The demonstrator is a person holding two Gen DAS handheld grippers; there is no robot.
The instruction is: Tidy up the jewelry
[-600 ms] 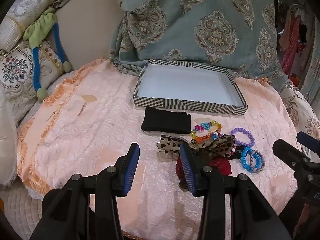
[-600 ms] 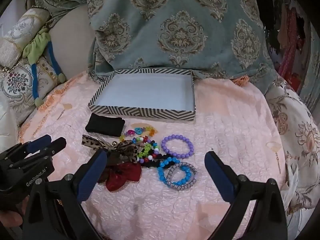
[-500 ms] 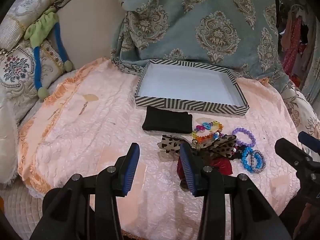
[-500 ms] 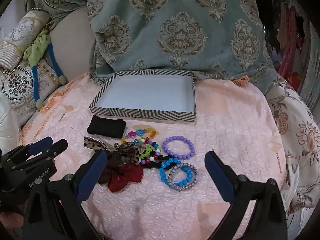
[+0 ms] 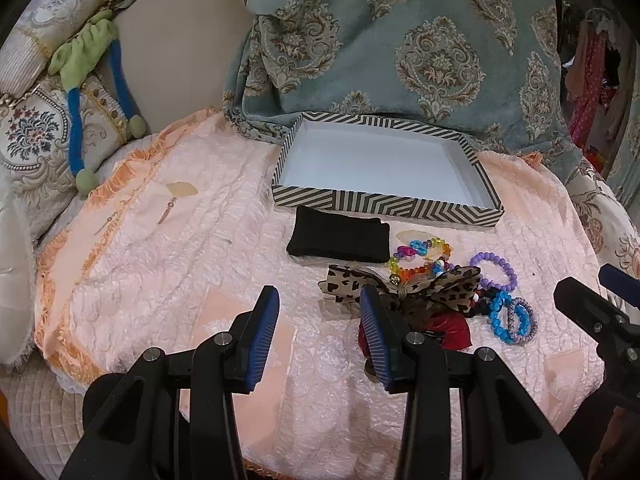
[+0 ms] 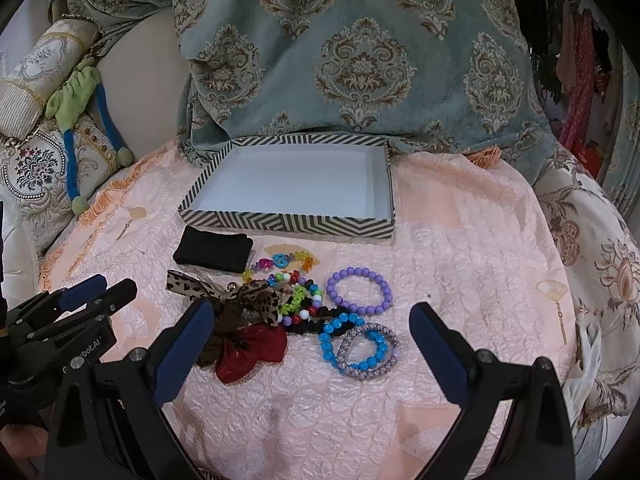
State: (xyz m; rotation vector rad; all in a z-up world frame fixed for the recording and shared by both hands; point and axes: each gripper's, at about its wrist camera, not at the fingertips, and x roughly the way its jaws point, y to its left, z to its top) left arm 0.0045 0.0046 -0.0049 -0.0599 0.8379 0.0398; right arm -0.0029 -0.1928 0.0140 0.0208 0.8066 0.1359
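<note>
Little moved: both views shifted slightly. Left wrist: left tool (image 5: pixel 318 330) open, empty, above peach cloth (image 5: pixel 160 280); striped box (image 5: pixel 384 204) beyond. Right wrist: right tool (image 6: pixel 312 346) wide open, empty, over bracelet pile (image 6: pixel 356 320) before the box.

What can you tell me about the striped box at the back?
The striped box is a shallow, open rectangular tray that looks like cardboard, with black-and-cream chevron walls and a plain white inside holding nothing. It sits flat on the peach cloth, its far edge at the teal patterned fabric. The black pouch lies just in front of it.
</note>
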